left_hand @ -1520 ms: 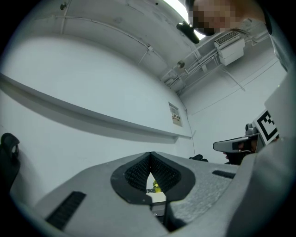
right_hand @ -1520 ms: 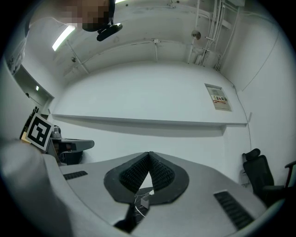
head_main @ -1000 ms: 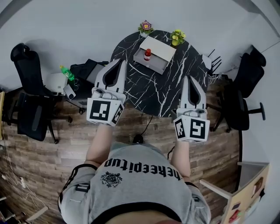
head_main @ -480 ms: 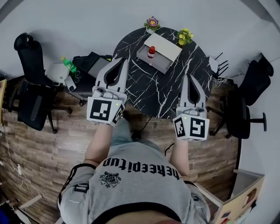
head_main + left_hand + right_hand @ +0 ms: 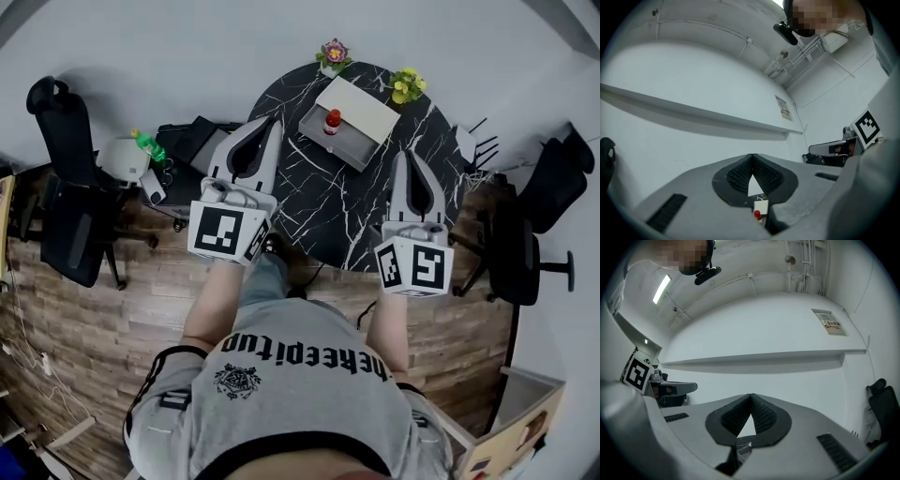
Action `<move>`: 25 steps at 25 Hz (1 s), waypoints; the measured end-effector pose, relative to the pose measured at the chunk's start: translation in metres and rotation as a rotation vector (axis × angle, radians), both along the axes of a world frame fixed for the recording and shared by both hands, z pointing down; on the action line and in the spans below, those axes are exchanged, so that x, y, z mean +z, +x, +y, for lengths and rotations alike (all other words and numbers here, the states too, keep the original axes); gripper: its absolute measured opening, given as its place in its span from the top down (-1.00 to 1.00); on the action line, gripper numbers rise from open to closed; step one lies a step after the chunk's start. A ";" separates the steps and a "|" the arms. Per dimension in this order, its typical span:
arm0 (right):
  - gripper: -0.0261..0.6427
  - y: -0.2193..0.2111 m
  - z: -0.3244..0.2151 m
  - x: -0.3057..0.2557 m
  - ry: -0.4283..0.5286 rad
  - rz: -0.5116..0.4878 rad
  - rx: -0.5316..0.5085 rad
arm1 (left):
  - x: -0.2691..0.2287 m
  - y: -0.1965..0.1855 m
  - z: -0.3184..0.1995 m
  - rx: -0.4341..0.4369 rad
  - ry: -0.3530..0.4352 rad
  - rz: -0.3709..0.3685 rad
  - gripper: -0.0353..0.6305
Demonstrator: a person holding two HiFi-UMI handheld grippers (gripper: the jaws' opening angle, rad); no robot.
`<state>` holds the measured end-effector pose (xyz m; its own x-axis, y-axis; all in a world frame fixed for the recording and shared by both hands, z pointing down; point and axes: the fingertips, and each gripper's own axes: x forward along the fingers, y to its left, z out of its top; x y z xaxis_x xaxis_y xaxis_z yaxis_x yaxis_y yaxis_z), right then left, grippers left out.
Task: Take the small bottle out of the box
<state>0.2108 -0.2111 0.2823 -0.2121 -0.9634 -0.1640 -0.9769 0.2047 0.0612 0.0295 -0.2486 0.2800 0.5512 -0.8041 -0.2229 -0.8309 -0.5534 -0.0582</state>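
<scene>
Jaws of hand-held gripper [image 5: 751,156] together; small bottle [image 5: 758,215], box [image 5: 761,205] beyond.

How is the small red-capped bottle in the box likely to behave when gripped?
The small bottle looks tiny beside the box, so it is probably light. It stands upright and narrow, so a sideways nudge may tip it. If round, it might then roll.

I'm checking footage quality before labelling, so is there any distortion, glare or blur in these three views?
Head view: heavy fisheye bending with dark corners, even light, the small bottle in the box tiny but sharp. Left gripper view: the wall ledge bows into a curve, black rim all round. Right gripper view: same curving, one bright ceiling light, no harsh glare.
</scene>
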 end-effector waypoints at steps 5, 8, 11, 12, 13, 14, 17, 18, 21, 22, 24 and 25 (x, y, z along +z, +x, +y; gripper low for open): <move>0.93 -0.011 -0.040 -0.002 0.000 0.002 0.003 | -0.004 -0.002 -0.040 0.032 0.008 -0.006 0.88; 0.93 -0.017 -0.061 0.000 -0.008 0.009 0.008 | -0.005 -0.003 -0.062 0.050 0.015 -0.007 0.88; 0.93 -0.021 -0.082 0.006 -0.029 0.013 0.017 | -0.004 -0.002 -0.085 0.074 0.013 -0.004 0.88; 0.93 -0.021 -0.089 0.009 -0.042 0.013 0.022 | -0.002 -0.001 -0.091 0.083 0.010 -0.004 0.88; 0.93 -0.021 -0.096 0.014 -0.057 0.011 0.028 | -0.001 0.000 -0.098 0.092 0.006 -0.005 0.88; 0.93 -0.021 -0.103 0.019 -0.073 0.010 0.034 | 0.001 0.001 -0.104 0.100 0.002 -0.007 0.88; 0.93 -0.021 -0.122 0.037 -0.127 0.005 0.047 | 0.008 0.004 -0.122 0.124 -0.014 -0.011 0.88; 0.93 -0.021 -0.128 0.044 -0.147 0.005 0.050 | 0.010 0.005 -0.128 0.131 -0.021 -0.012 0.88; 0.93 -0.022 -0.145 0.066 -0.205 -0.008 0.057 | 0.018 0.007 -0.143 0.150 -0.039 -0.016 0.88; 0.93 -0.023 -0.150 0.073 -0.224 -0.015 0.059 | 0.021 0.007 -0.148 0.154 -0.045 -0.018 0.88; 0.93 -0.022 -0.159 0.090 -0.264 -0.027 0.065 | 0.027 0.007 -0.158 0.160 -0.057 -0.021 0.88; 0.93 -0.022 -0.163 0.098 -0.284 -0.031 0.069 | 0.030 0.007 -0.162 0.163 -0.063 -0.022 0.88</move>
